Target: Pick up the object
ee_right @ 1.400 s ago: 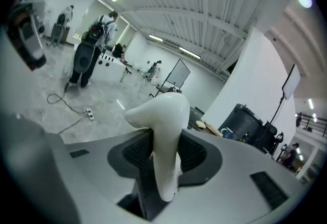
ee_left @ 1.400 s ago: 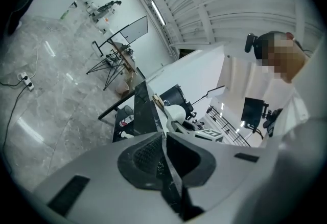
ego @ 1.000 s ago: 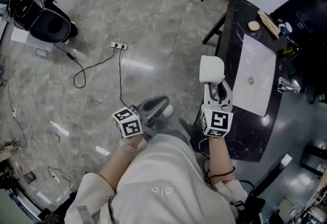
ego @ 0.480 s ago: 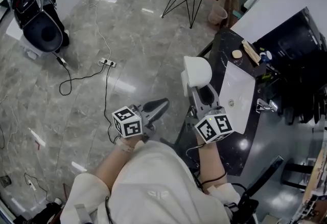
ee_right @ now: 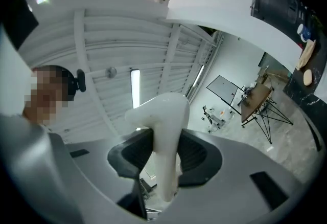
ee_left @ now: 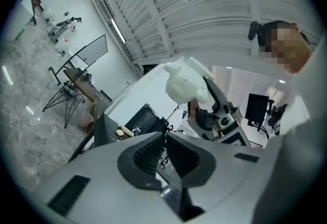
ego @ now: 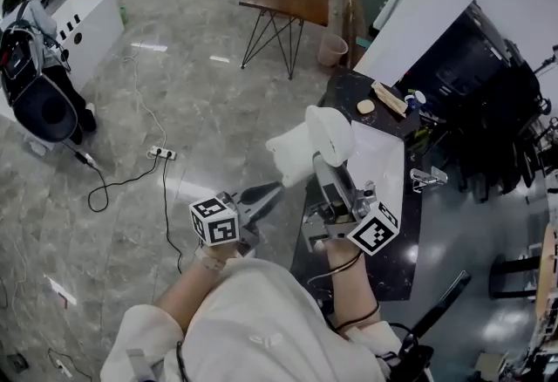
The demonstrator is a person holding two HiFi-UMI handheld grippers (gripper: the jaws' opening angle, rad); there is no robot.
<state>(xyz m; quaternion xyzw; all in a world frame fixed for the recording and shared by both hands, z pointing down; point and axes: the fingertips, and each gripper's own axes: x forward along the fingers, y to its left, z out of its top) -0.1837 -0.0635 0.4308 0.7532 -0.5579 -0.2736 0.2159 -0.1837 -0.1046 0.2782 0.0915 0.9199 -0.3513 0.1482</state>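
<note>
Standing here, I can read no word, number or brand on anything. The nearest thing to print is the black-and-white square patterns on the left marker cube [ego: 214, 221] and the right marker cube [ego: 377, 230]: coded patches, not letters.

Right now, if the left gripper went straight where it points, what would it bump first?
Probably the white object held in the right gripper, which sits just ahead of the left gripper; depth is hard to judge.
</note>
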